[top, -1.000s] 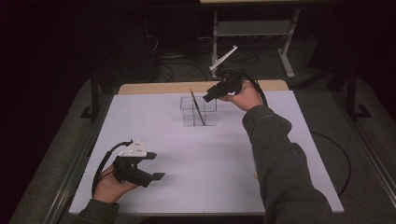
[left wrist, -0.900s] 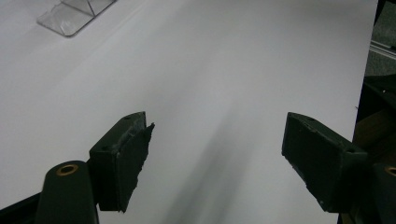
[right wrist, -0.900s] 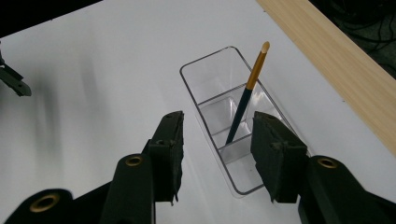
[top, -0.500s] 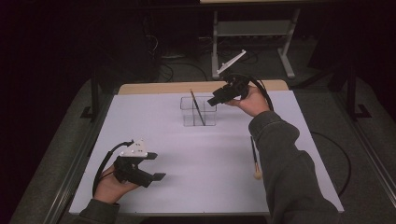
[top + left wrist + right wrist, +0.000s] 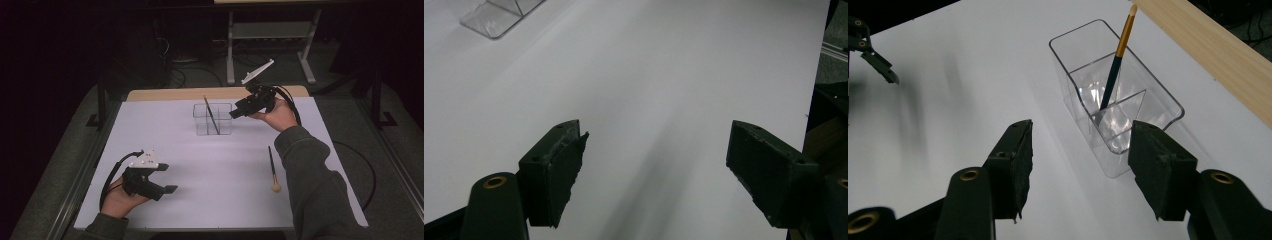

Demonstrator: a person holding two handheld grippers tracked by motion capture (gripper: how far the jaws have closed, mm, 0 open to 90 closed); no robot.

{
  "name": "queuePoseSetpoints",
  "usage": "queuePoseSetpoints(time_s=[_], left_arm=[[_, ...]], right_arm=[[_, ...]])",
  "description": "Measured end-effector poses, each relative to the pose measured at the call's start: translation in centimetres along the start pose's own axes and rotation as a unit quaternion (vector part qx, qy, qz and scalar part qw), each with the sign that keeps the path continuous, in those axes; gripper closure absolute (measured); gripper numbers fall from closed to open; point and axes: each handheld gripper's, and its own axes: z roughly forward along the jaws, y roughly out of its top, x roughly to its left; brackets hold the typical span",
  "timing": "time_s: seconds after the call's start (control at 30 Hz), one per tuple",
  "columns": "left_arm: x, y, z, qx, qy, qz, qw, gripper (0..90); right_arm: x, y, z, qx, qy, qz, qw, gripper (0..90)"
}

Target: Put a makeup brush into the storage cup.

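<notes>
Noting right gripper (image 5: 234, 114) beside clear holder (image 5: 212, 119), jaws just opening, empty; brush (image 5: 211, 115) standing inside; we judge release done. Left gripper (image 5: 170, 189) jaws wide.

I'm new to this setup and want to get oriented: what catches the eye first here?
A clear divided holder stands at the far middle of the white table, one brush leaning in it. The right claw hovers open just beside it. A second brush lies flat nearer the person; the left claw waits open at the near left.
</notes>
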Motion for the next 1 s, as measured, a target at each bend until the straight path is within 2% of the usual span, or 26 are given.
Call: queuePoseSetpoints(time_s=[0.27,0.5,0.53,0.7,0.8,1.0], left_arm=[[0.1,0.0,0.0,0.000,0.002,0.000,1.0000,21.6],[0.0,0.1,0.1,0.002,0.002,0.002,1.0000,21.6],[0.0,0.0,0.1,0.003,0.001,0.001,1.0000,21.6],[0.0,0.1,0.1,-0.004,0.002,-0.004,1.0000,21.5],[0.1,0.0,0.1,0.004,0.003,0.004,1.0000,21.5],[-0.1,0.1,0.2,0.003,0.001,0.002,1.0000,21.5]], right_arm=[[0.2,-1.2,-0.5,-0.006,0.001,0.001,1.0000,39.9],[0.8,-2.4,-1.0,-0.006,0.004,0.019,0.9998,38.2],[1.0,-2.6,-1.1,-0.013,0.004,0.019,0.9997,38.4],[1.4,-3.6,-1.4,-0.013,0.003,0.020,0.9997,38.2],[1.7,-4.2,-1.6,-0.018,0.005,0.019,0.9996,38.2],[2.5,-5.3,-2.0,-0.020,0.004,0.015,0.9997,37.6]])
